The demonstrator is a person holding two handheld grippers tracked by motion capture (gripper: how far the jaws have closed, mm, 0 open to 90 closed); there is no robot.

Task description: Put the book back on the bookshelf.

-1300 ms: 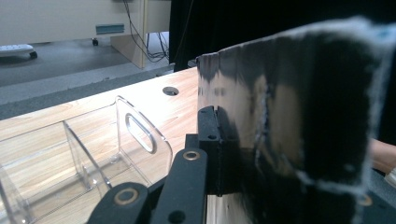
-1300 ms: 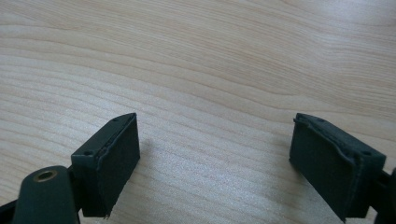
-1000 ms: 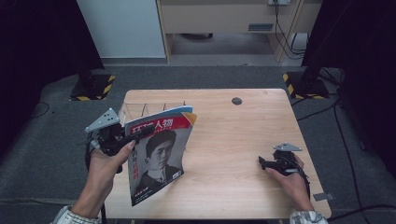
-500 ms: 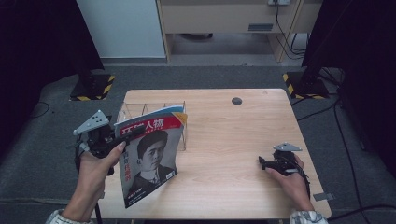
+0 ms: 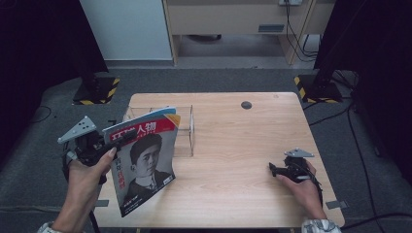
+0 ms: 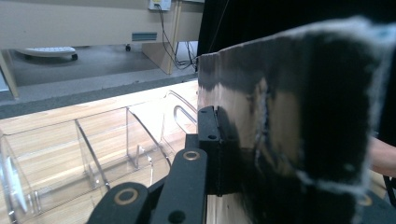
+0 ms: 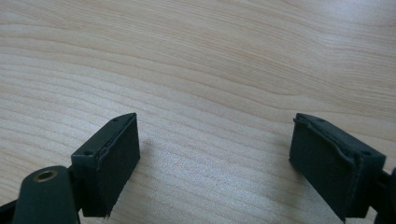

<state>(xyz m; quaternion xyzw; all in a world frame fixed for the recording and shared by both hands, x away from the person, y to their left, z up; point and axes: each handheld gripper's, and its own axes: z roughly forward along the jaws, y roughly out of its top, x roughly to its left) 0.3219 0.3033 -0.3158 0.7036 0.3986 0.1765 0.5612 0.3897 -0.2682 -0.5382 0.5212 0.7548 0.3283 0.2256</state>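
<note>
A wooden tabletop (image 5: 233, 145) is seen from above, with a person's forearms reaching in from the bottom edge. On the left, the person's left hand (image 5: 85, 177) grips the left hand-held gripper (image 5: 109, 145), whose jaws are clamped on the upper left edge of a magazine (image 5: 143, 162). The magazine is held in the air, close to upright and leaning a little, over the front left part of the tabletop, its lower corner hanging near the table's front edge. Its cover faces the camera: a red band with white lettering across the top and a black-and-white portrait below. In the left gripper view, one black jaw presses flat against the back of the magazine (image 6: 289, 126), which looms dark and blurred across the right half of the picture. Just behind the magazine, toward the far left part of the tabletop, stands a clear plastic file rack (image 5: 187, 128) with upright dividers; the magazine's top edge overlaps it in the high view, and whether the two touch cannot be told. In the left gripper view the rack (image 6: 93, 149) lies to the left, its transparent compartments holding nothing. On the right, the person's right hand (image 5: 303, 187) rests on the tabletop near the front right corner, holding the right hand-held gripper (image 5: 272, 170), which points left. In the right gripper view its two black jaws stand wide apart just above bare wood (image 7: 210, 70), with nothing between them. A small dark round spot (image 5: 246, 105) sits near the far edge of the tabletop.
</note>
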